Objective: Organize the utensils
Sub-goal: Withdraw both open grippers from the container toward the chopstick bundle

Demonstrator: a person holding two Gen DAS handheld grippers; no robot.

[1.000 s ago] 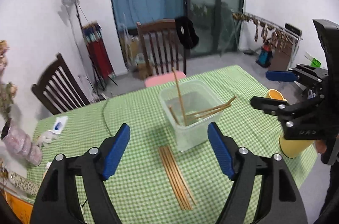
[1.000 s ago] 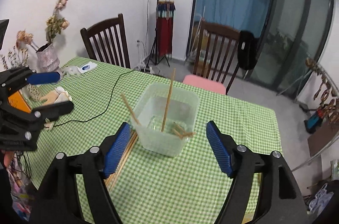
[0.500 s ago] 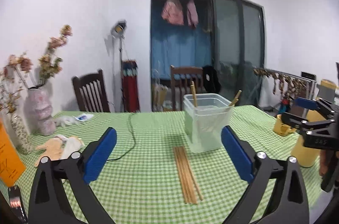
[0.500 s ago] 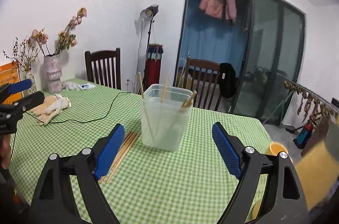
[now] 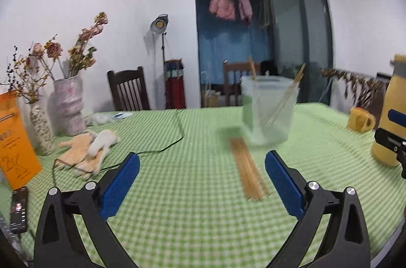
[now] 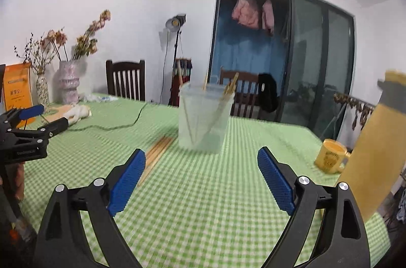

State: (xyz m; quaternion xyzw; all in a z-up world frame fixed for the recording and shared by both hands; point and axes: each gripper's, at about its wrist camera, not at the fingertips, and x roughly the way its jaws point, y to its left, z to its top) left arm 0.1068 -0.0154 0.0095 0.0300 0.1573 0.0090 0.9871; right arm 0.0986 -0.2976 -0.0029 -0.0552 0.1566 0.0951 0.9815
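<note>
A bundle of wooden chopsticks [image 5: 247, 171] [image 6: 158, 153] lies flat on the green checked tablecloth [image 5: 192, 191]. Just behind it stands a clear plastic container [image 5: 269, 113] [image 6: 203, 120] with a few chopsticks leaning inside. My left gripper [image 5: 201, 161] is open and low over the cloth, with the bundle just inside its right finger. My right gripper [image 6: 201, 156] is also open and empty. It faces the container, and the bundle runs past its left finger. The left gripper [image 6: 50, 115] also shows at the left edge of the right wrist view.
A yellow mug [image 5: 360, 119] [image 6: 330, 156] and a tall yellow bottle [image 5: 392, 115] [image 6: 373, 148] stand at the right. On the left are gloves [image 5: 86, 151], vases [image 5: 68, 108], an orange card [image 5: 15, 141], a phone [image 5: 19, 209] and a black cable [image 5: 162, 148]. Chairs stand behind the table.
Both grippers have come down from above the table to a low, nearly level view. Their jaws stand wider than before. The chopsticks and the container have not moved.
</note>
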